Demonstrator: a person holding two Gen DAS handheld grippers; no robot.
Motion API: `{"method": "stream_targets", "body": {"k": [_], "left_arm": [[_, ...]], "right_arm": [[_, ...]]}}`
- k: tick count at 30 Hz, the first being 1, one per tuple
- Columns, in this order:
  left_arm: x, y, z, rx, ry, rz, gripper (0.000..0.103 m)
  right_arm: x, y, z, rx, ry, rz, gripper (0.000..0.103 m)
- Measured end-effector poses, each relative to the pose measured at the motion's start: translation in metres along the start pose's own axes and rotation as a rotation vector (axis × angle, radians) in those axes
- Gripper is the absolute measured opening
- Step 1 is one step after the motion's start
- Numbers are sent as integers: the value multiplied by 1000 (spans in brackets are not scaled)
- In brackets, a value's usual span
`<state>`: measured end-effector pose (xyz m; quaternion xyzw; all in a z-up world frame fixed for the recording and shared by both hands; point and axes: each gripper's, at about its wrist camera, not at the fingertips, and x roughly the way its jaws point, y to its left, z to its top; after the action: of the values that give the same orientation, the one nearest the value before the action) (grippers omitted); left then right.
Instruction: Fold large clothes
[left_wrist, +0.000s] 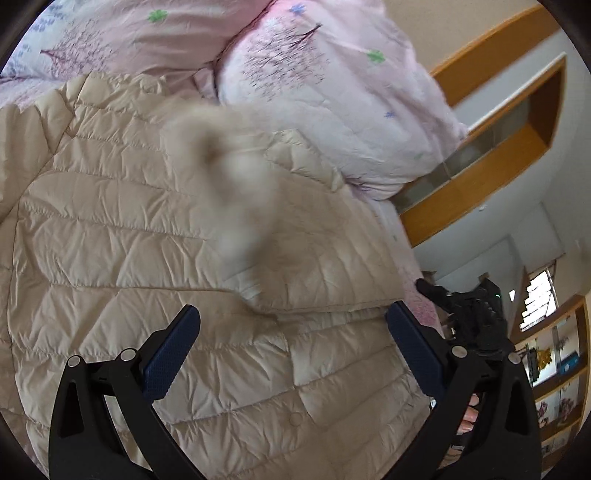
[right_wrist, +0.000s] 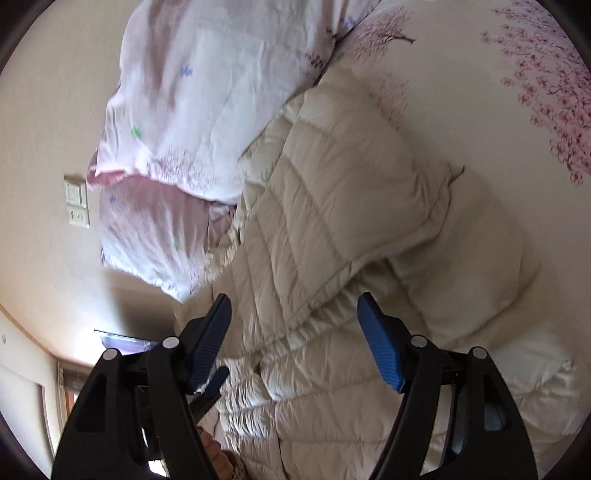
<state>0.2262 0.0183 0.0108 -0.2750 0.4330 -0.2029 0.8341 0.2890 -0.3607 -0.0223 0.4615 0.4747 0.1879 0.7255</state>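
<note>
A bed (right_wrist: 461, 44) covered in a sheet printed with pink blossom trees carried everything, and a beige quilted down jacket (left_wrist: 155, 229) lay spread across most of it, reaching from the near edge of the bed up toward the head end. In the right wrist view the same jacket (right_wrist: 332, 206) showed one puffy panel or sleeve folded over onto the body, its elastic hem running slantwise just ahead of the fingers. At the head end of the bed, a rumpled duvet (left_wrist: 332, 103) in pale pink and white with small green and blue flowers lay bunched against the jacket's upper edge; the right wrist view showed it (right_wrist: 207, 96) overhanging the side of the bed next to a cream wall with a switch plate (right_wrist: 77, 204). A blurred beige flap of fabric hung close to the left camera, too soft to tell which part of the jacket it was. Beyond the far side of the bed stood wooden shelving (left_wrist: 554, 373) with small items on it. The left tool (left_wrist: 291, 325) hovered above the jacket near a snap button, its blue-padded fingers spread wide with nothing between them. The right tool (right_wrist: 295, 314) was likewise spread wide over the jacket's folded part, gripping nothing, and it appeared dark at the right edge of the left wrist view (left_wrist: 469, 306).
</note>
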Motion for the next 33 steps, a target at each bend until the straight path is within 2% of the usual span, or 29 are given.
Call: {"method": "stream_targets", "body": {"k": [4, 7, 13, 15, 16, 17, 18, 19, 21, 24, 26, 29, 33], "left_arm": [[13, 24, 6, -117, 26, 42, 102], [14, 44, 9, -202, 28, 36, 94], [6, 66, 13, -285, -20, 66, 81], [9, 71, 18, -312, -30, 80, 69], [10, 74, 20, -317, -35, 81, 63], [12, 75, 22, -316, -37, 81, 47], [13, 76, 26, -307, -36, 75, 26], [12, 76, 32, -296, -33, 72, 20], [5, 71, 44, -260, -65, 69, 13], [-14, 68, 59, -176, -135, 123, 12], [-20, 75, 67, -151, -151, 178, 12], [-18, 88, 65, -154, -123, 232, 12], [-6, 101, 57, -168, -62, 278, 12]], "right_arm": [[4, -9, 10, 43, -31, -13, 71], [8, -14, 13, 65, -56, -27, 71], [8, -19, 19, 69, -126, -75, 63], [6, -20, 21, 62, -149, -91, 61], [6, -19, 22, 59, -163, -105, 57], [6, -18, 24, 52, -173, -120, 52], [6, -15, 25, 39, -182, -132, 38], [6, -8, 25, -2, -198, -143, 20], [3, 5, 20, -76, -222, -143, 13], [2, 26, 8, -203, -244, -156, 12], [10, 31, 2, -245, -218, -198, 12], [28, 28, -3, -266, -162, -287, 11], [42, 23, -5, -268, -134, -357, 11]]}}
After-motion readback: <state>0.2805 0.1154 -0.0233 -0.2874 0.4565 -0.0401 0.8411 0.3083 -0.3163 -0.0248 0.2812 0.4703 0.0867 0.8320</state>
